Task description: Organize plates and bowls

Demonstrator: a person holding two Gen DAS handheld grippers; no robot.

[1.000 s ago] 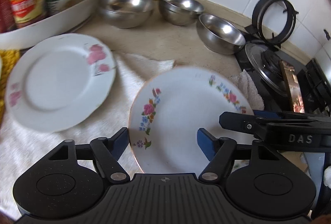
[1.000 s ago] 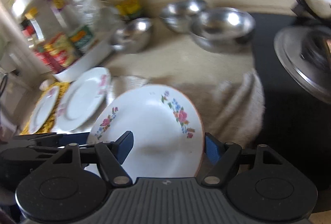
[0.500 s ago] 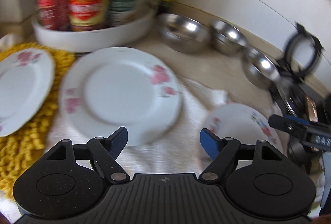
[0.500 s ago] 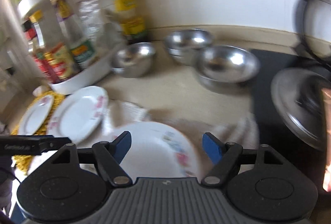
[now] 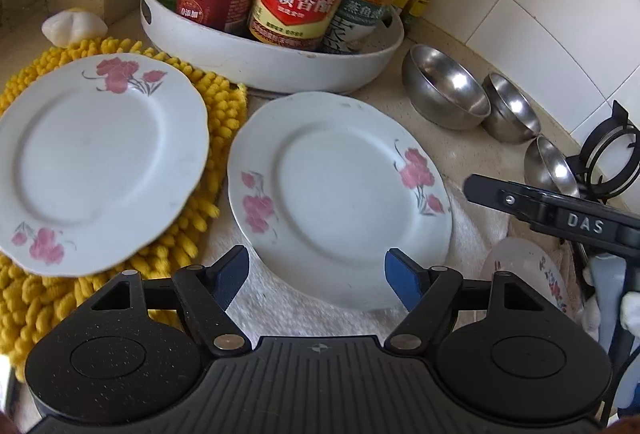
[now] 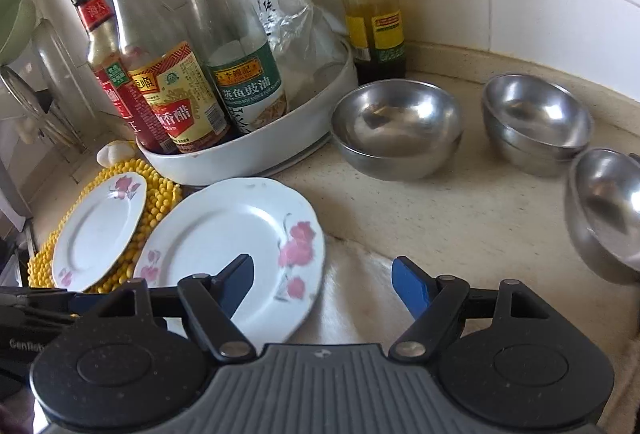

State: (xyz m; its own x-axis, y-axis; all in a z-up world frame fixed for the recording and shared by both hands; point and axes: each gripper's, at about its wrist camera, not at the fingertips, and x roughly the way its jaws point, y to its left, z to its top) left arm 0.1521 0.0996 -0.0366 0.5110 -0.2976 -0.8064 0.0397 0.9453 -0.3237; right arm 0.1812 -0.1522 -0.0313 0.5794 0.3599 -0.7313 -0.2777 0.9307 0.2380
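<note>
The left gripper (image 5: 316,274) had its jaws wide apart and held nothing. It hung just over the near edge of the middle plate (image 5: 340,193), which lay flat on a white towel (image 5: 288,298). Another plate (image 5: 96,157) sat beside it on a bumpy yellow mat (image 5: 208,137). The right gripper (image 6: 322,284) was open wide too and empty, over the towel near the same plate. Three shiny bowls (image 6: 394,127) stood apart on the counter, near a white tray of bottles (image 6: 256,149). A small flowery dish (image 5: 528,274) showed low on the right, under the other tool. The plate looked thin and slippery, so a pinch on the rim alone could let it tip and slide out. The soft towel could bunch up. A wide swing could bump the bottles or knock a bowl.
</note>
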